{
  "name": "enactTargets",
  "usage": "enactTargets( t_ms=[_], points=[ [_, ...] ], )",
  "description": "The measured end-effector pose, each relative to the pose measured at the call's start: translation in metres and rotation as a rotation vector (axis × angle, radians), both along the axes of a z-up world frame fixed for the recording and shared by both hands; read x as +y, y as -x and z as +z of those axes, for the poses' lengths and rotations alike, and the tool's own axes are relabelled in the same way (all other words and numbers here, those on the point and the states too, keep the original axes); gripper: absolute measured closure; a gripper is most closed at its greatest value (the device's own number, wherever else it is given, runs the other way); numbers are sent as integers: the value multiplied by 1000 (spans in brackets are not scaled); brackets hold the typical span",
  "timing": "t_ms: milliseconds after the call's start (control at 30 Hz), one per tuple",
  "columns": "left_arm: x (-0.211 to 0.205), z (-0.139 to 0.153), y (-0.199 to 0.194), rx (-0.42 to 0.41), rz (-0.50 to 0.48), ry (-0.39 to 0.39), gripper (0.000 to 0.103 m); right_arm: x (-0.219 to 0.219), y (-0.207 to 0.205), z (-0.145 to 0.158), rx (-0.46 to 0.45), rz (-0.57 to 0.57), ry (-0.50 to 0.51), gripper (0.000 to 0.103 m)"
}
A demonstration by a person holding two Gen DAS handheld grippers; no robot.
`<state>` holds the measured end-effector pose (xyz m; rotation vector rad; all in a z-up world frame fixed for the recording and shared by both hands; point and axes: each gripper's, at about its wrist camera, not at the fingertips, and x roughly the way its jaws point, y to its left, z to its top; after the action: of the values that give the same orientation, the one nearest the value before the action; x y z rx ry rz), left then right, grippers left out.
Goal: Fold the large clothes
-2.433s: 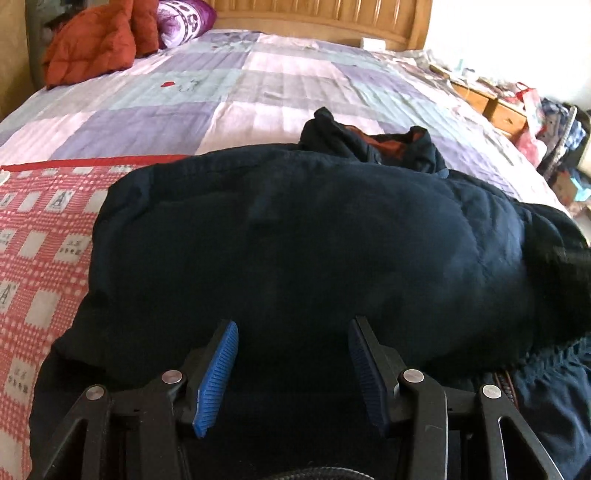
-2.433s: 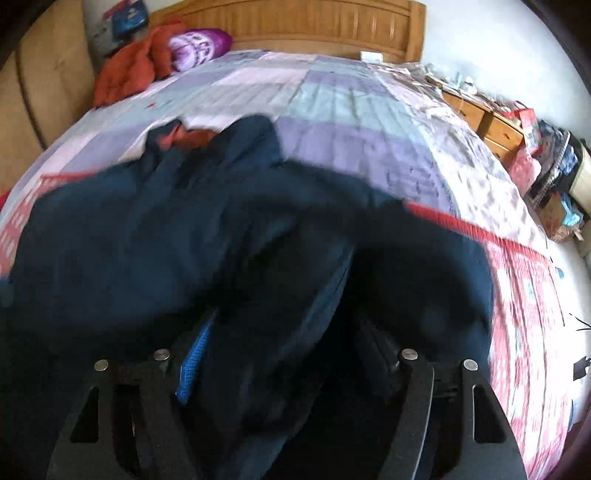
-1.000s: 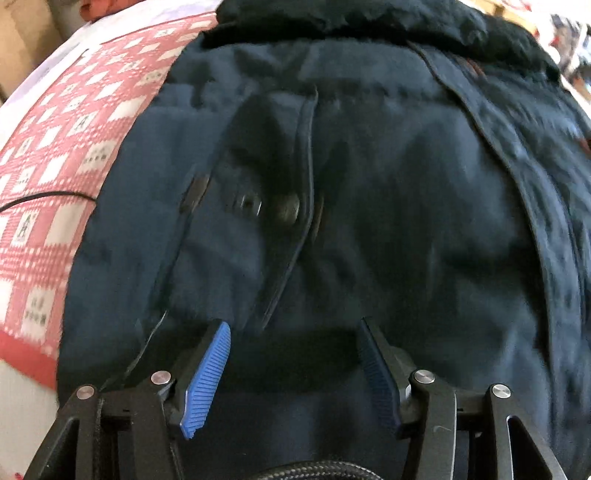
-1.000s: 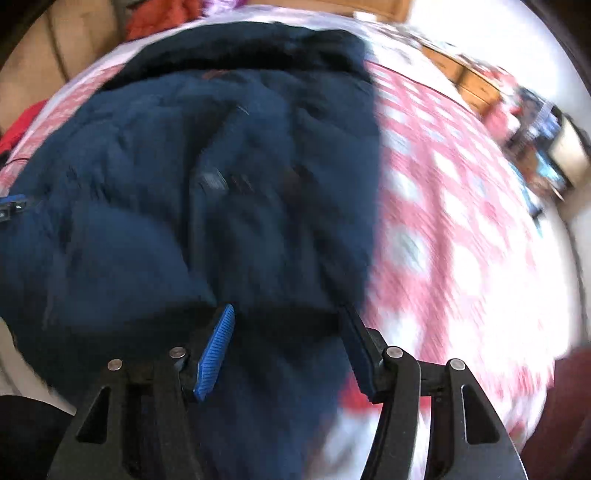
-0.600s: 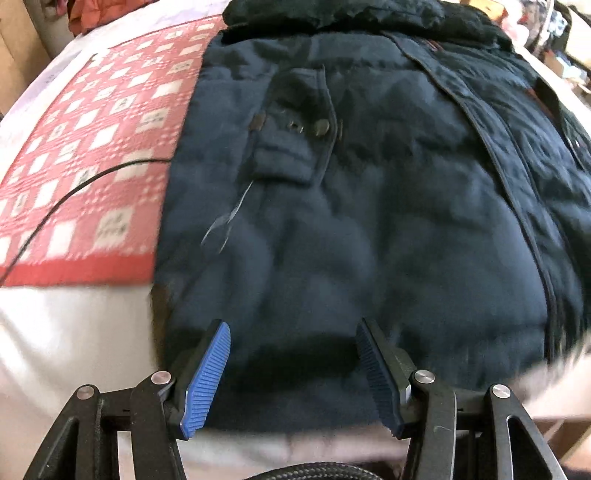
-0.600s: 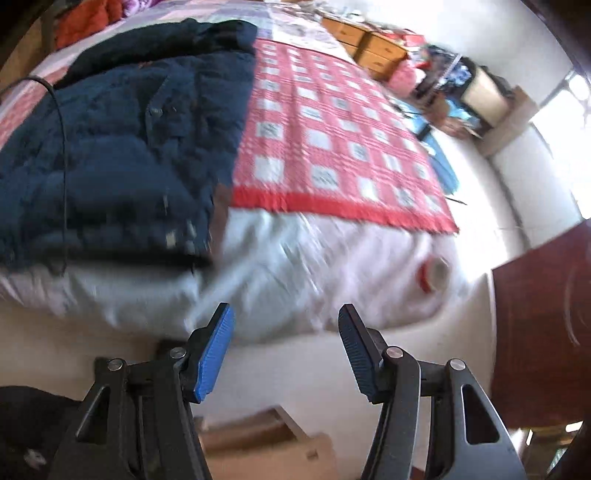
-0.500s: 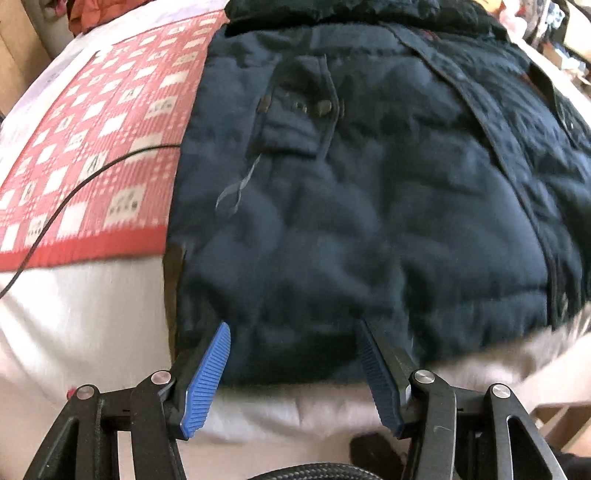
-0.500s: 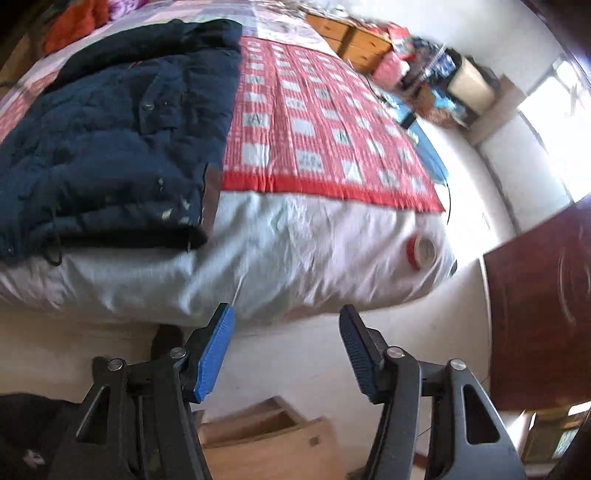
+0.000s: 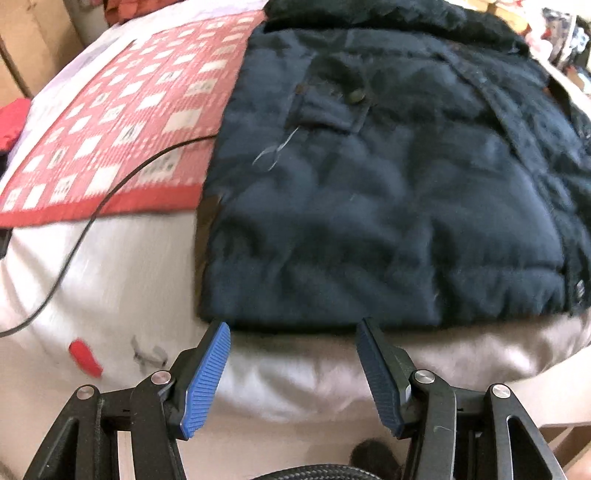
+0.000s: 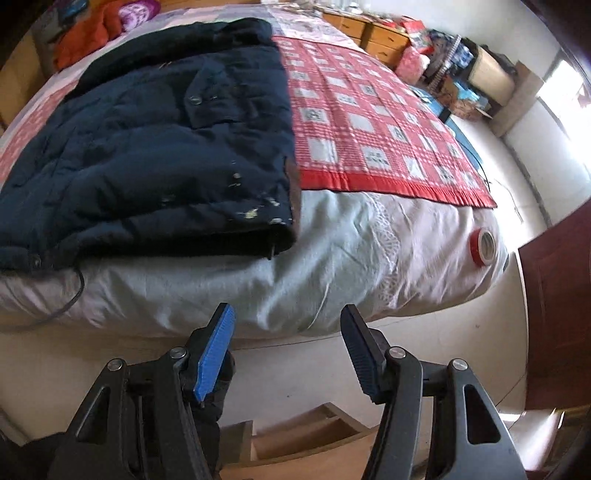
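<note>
A dark navy padded jacket [image 9: 388,184] lies flat on the bed, its hem at the foot edge and its dark collar at the far end. In the right wrist view the same jacket [image 10: 147,147] fills the left half of the bed. My left gripper [image 9: 293,326] hangs open just in front of the hem, with nothing between its blue pads. My right gripper [image 10: 286,314] is open too, off the bed's end over the white sheet's edge and the floor, and holds nothing.
A red-and-white checked cloth [image 10: 369,122] covers the bed beside the jacket over a white sheet [image 10: 332,251]. A roll of red tape [image 10: 484,245] sits at the bed corner. A black cable [image 9: 110,192] trails across the cloth. Wooden drawers [image 10: 369,33] stand beyond, a wooden box [image 10: 314,435] below.
Both grippers have drawn back from over the jacket to beyond the foot of the bed. The jacket, earlier bunched up, now lies spread flat.
</note>
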<state>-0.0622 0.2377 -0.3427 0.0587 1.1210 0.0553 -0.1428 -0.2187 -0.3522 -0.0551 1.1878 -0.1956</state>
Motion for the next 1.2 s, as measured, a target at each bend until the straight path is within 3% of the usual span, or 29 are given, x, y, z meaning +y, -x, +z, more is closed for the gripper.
enactTargets(
  t_ms=[267,433,567,767,967,1200],
  points=[
    [24,-13,-1,7,62,-69,42,4,-12,-6,11,13,-2,39],
    [34,0,-36,-101,112,-59,40,8,-21,-13,21,19,-9,39],
    [36,11,-57,-183,128,-66,22,5,-25,-15,15,9,8,39],
    [44,-27,-71,-56,155,-133,19,-11,-28,-28,2,-82,51,39],
    [50,-14,-71,-96,197,-92,19,-28,-32,-39,-46,-132,60,39],
    [40,0,-79,-127,172,-108,19,-19,-50,-33,-148,-73,45,40]
  ],
)
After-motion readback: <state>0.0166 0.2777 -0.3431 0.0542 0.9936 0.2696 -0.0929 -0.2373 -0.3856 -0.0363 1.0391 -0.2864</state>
